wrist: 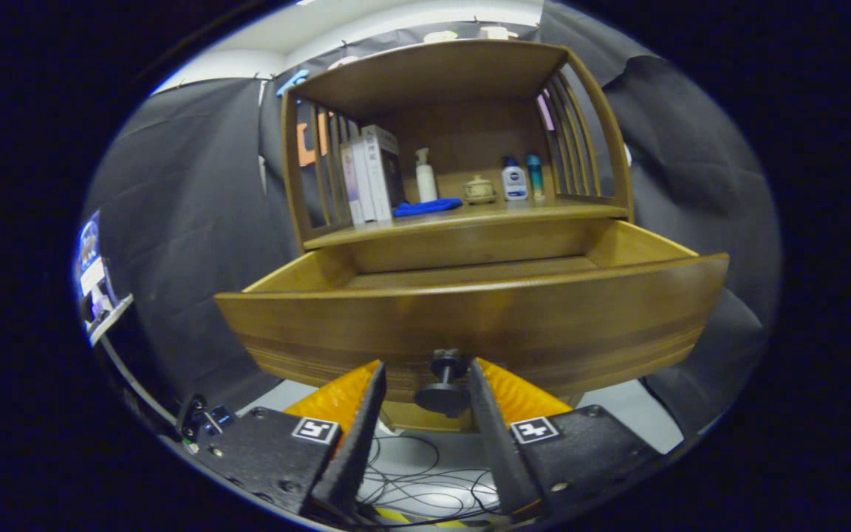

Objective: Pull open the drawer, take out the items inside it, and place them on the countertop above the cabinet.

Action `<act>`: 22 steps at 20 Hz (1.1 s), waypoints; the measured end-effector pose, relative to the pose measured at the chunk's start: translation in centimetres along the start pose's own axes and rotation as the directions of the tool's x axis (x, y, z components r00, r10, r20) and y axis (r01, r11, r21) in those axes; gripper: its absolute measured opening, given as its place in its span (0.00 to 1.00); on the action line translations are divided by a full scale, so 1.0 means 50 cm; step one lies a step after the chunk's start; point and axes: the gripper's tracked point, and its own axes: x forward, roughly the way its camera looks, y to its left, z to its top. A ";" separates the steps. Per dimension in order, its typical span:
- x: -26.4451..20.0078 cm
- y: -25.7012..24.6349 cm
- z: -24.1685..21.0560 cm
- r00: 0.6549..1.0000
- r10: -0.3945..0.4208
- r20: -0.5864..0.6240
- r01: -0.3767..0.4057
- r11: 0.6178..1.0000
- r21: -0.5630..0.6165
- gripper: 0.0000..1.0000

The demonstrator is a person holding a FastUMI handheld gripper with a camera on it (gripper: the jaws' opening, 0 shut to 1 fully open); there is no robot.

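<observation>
The wooden drawer [470, 318] stands pulled out of the cabinet toward me, its curved front panel just ahead of my fingers. Its dark round knob [444, 391] sits between my two fingers [357, 428]. My gripper [425, 367] is open around the knob, with a gap showing on the left side. Over the front panel I see a strip of the drawer's bare wooden floor [470, 272]; the near part of the inside is hidden. Above the drawer lies the countertop [470, 216].
On the countertop stand white boxes [370, 174], a white pump bottle [425, 176], a blue cloth [428, 207], a small lidded pot [479, 189], a white bottle [514, 179] and a teal tube [535, 176]. Slatted side rails [580, 140] and a top shelf enclose it. Cables [425, 488] lie below.
</observation>
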 end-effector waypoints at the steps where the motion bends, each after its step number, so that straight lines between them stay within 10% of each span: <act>1: -0.013 0.010 0.017 1.000 0.019 0.000 -0.019 1.000 -0.015 0.79; 4: -0.037 0.040 0.065 0.997 0.071 -0.012 -0.071 0.995 -0.066 0.98; 9: -0.037 0.076 0.146 0.992 0.129 0.010 -0.127 0.987 -0.098 0.99; 22: 0.197 -0.065 0.175 0.937 -0.120 -0.329 0.090 0.990 -0.105 0.99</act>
